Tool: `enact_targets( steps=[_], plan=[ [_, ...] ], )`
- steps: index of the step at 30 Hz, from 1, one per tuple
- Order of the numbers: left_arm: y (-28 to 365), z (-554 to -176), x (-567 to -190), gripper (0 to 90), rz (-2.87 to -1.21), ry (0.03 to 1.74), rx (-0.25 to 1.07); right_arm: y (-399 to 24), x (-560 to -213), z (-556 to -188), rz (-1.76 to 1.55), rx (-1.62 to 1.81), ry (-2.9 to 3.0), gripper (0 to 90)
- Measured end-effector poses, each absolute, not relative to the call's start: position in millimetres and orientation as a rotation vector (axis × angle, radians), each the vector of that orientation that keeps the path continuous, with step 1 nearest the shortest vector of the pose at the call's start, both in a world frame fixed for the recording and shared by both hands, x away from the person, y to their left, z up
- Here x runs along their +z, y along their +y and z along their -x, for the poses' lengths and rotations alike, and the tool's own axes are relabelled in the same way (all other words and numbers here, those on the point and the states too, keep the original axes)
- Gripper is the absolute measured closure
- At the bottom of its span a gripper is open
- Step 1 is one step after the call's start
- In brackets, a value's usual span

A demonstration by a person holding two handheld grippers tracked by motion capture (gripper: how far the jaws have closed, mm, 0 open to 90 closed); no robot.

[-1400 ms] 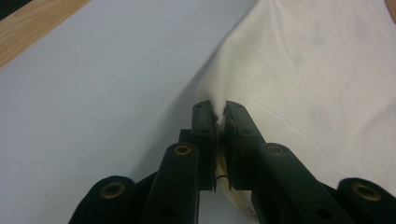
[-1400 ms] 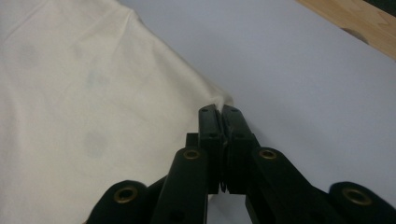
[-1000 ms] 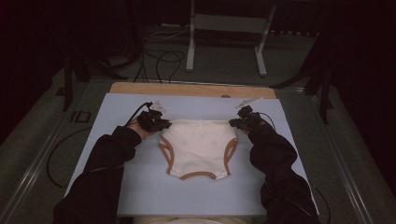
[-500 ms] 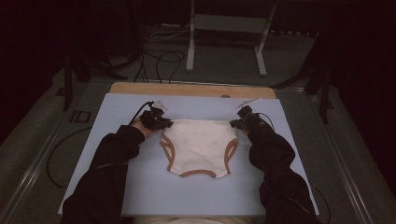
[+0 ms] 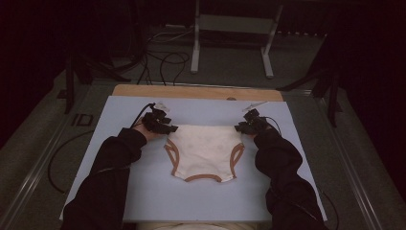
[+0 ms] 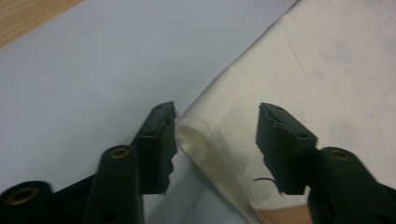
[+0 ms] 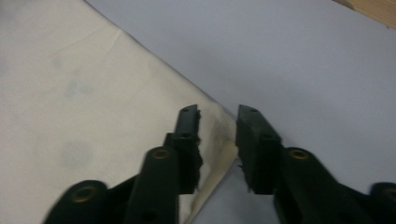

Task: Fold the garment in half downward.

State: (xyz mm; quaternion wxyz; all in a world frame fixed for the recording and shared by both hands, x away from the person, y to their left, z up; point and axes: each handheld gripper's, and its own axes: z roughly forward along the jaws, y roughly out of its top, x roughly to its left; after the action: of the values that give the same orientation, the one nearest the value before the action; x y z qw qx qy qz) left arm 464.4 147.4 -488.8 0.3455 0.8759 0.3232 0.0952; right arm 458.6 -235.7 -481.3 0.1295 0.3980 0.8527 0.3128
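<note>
A pair of cream briefs [image 5: 203, 151] with brown leg trim lies flat on the pale blue mat [image 5: 143, 191]. My left gripper [image 5: 167, 128] is at the waistband's left corner. In the left gripper view it [image 6: 217, 114] stands open, with a small folded lip of cream fabric [image 6: 201, 135] lying loose between the jaws. My right gripper [image 5: 239, 127] is at the waistband's right corner. In the right gripper view it [image 7: 217, 114] is open by a narrow gap, and the cloth's corner [image 7: 219, 128] lies in that gap without being pinched.
The mat rests on a wooden board [image 5: 191, 91] whose far edge shows beyond it. Cables [image 5: 163, 57] and a metal stand [image 5: 230, 43] are on the floor behind the table. Black sleeves [image 5: 110, 167] reach in from the near edge.
Both hands stay at the waistband corners. The left gripper has edged slightly to the right, and the briefs lie as before.
</note>
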Motion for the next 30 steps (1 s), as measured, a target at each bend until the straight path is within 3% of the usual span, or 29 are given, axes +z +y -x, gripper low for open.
enact_targets(
  steps=[1,2,3,4,5,7,9,11,12,16,19,30],
  plan=[
    [148.2,-463.7,-487.3,40.3,-2.279,0.847,0.249,-236.1,-480.8,-457.1,-1.163,0.916,2.474,58.2],
    [148.2,-463.7,-487.3,39.4,-2.279,0.847,0.249,-236.1,-480.8,-457.1,-1.163,0.916,2.474,58.2],
    [150.6,-462.3,-485.7,37.0,-2.267,0.851,0.248,-236.9,-479.9,-455.5,-1.167,0.924,2.467,49.8],
    [150.6,-462.3,-485.7,35.6,-2.267,0.851,0.248,-236.9,-479.9,-455.5,-1.167,0.924,2.467,49.8],
    [152.7,-461.6,-485.2,32.1,-2.256,0.855,0.219,-237.8,-479.3,-453.6,-1.174,0.937,2.46,42.5],
    [154.4,-460.2,-485.4,26.5,-2.259,0.851,0.202,-238.6,-478.5,-451.3,-1.176,0.939,2.458,36.6],
    [156.7,-458.2,-485.2,15.0,-2.261,0.844,0.18,-240.5,-477.0,-448.3,-1.181,0.951,2.446,30.7],
    [158.0,-455.0,-484.0,14.8,-2.254,0.835,0.172,-240.9,-476.6,-447.0,-1.182,0.959,2.445,28.4],
    [158.5,-452.9,-482.6,8.5,-2.249,0.822,0.169,-242.0,-475.4,-443.5,-1.188,0.974,2.437,23.0],
    [161.5,-445.4,-474.4,1.5,-2.228,0.808,0.148,-241.9,-473.6,-437.0,-1.208,1.01,2.447,14.0],
    [162.7,-436.9,-466.8,0.3,-2.219,0.777,0.148,-240.2,-472.1,-430.7,-1.192,1.041,2.458,10.3],
    [161.2,-400.1,-452.1,0.3,-2.176,0.632,0.136,-222.4,-464.8,-406.8,-1.068,1.105,2.443,9.6]
  ],
)
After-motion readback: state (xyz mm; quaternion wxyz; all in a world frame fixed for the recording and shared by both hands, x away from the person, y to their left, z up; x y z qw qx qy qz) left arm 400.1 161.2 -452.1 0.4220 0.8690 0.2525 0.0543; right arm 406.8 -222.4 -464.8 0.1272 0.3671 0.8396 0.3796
